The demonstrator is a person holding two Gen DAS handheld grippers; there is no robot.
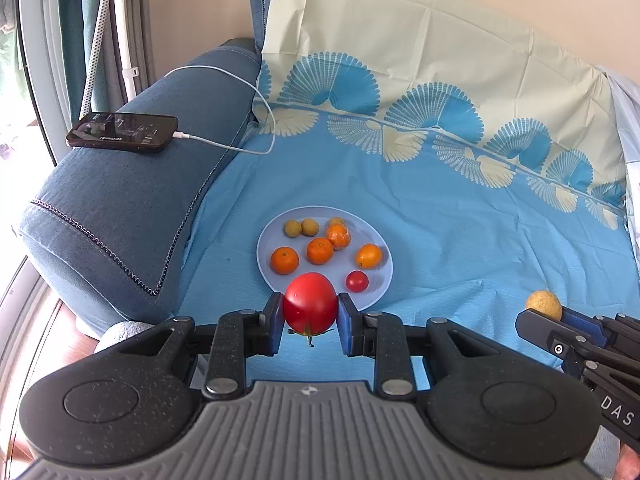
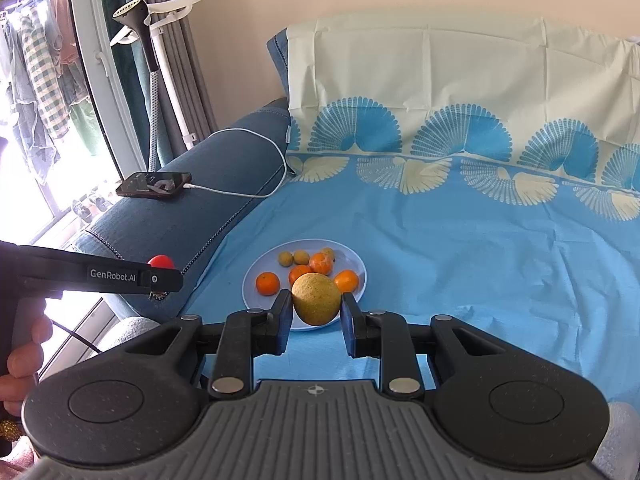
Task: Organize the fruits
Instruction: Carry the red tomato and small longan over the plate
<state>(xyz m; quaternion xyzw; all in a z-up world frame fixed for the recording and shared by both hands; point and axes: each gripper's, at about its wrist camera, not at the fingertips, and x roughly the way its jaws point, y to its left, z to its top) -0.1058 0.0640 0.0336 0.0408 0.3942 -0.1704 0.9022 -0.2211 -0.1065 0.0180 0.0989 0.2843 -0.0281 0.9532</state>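
Note:
A pale blue plate [image 1: 370,297] lies on the blue sheet and holds several oranges [image 1: 284,260], small tan fruits [image 1: 292,228] and a small red tomato [image 1: 357,281]. My left gripper [image 1: 310,312] is shut on a large red tomato [image 1: 310,301], held just before the plate's near rim. My right gripper [image 2: 315,310] is shut on a yellow-green round fruit [image 2: 315,298], held above the plate's [image 2: 250,280] near edge. In the left wrist view the right gripper [image 1: 560,322] comes in from the right with that fruit [image 1: 544,304]. In the right wrist view the left gripper [image 2: 160,280] comes in from the left.
A dark phone [image 1: 122,132] with a white cable [image 1: 240,148] rests on the blue sofa arm [image 1: 120,216] to the left. The sheet's patterned part covers the backrest [image 1: 400,60] behind. A garment steamer stand [image 2: 152,60] and curtains are at the far left.

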